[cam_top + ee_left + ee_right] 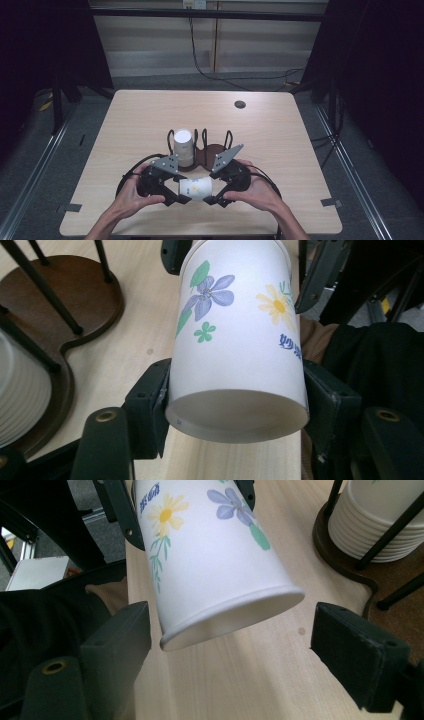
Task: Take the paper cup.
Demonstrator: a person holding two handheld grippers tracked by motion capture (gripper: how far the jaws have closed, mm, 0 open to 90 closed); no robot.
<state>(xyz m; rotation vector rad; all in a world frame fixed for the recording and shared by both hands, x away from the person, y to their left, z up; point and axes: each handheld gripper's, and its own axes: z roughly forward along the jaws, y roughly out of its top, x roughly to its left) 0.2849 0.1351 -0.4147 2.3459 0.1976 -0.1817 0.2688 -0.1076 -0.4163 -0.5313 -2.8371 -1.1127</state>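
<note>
The left gripper (176, 196) clamps the paper cup (196, 188) low over the tabletop (280, 150); the right gripper (216, 199) stands apart around its other end. A tight squeeze may crush the cup.

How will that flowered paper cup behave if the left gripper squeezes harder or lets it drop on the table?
The flowered paper cup looks thin-walled and empty, so it is probably light and would likely dent under a harder squeeze from the left gripper, whose jaws press its sides. Dropped on its side on the table, its tapered round body would probably roll in a curve.
</note>
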